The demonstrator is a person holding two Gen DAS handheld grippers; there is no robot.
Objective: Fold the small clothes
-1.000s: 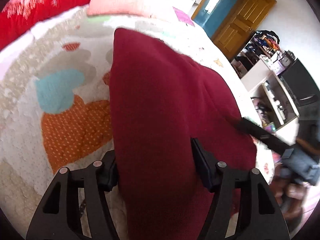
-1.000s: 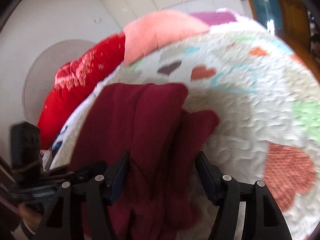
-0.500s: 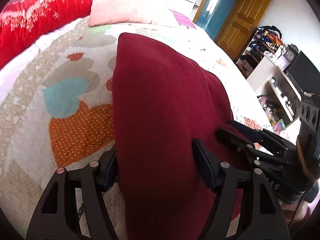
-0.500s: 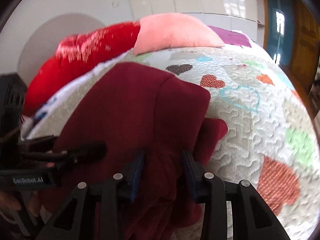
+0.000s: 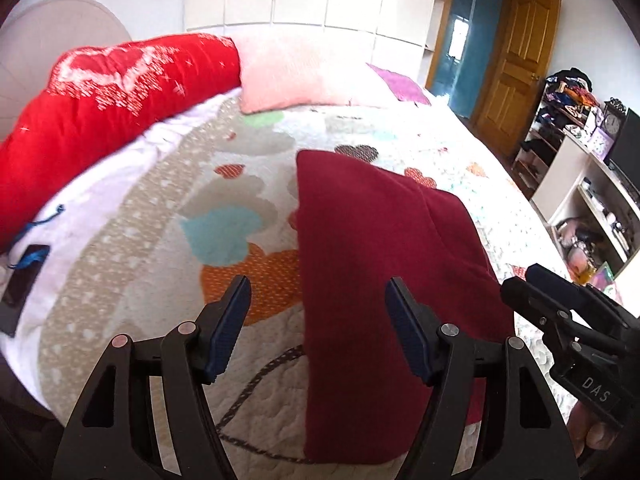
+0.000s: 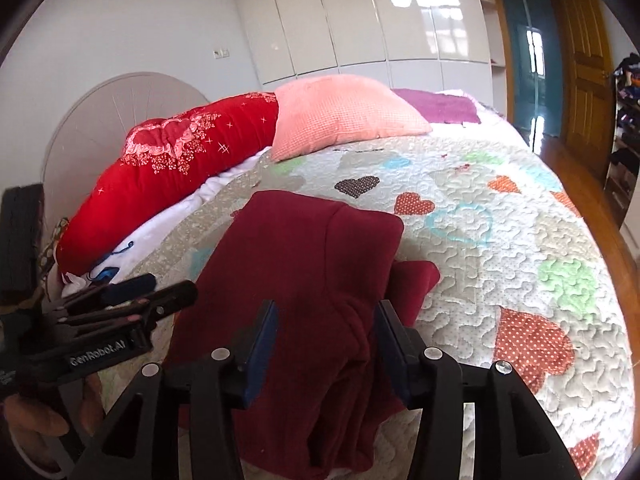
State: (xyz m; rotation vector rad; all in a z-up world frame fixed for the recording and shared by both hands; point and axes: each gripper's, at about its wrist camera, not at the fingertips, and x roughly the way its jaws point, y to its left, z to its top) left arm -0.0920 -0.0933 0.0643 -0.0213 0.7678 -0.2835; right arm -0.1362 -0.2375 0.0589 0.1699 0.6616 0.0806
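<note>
The maroon garment (image 5: 384, 272) lies folded on the heart-patterned quilt (image 6: 500, 240) near its front edge, one flap poking out at the garment's right. Beyond the garment, a red bolster (image 6: 176, 172) and a pink pillow (image 6: 344, 116) rest against the white wardrobe wall (image 6: 360, 16); a wooden door (image 5: 516, 76) stands to the garment's far right. The left gripper (image 5: 318, 328) hovers spread over the garment's left edge, pinching nothing. The right gripper (image 6: 326, 344) hangs spread above its bunched near end.
</note>
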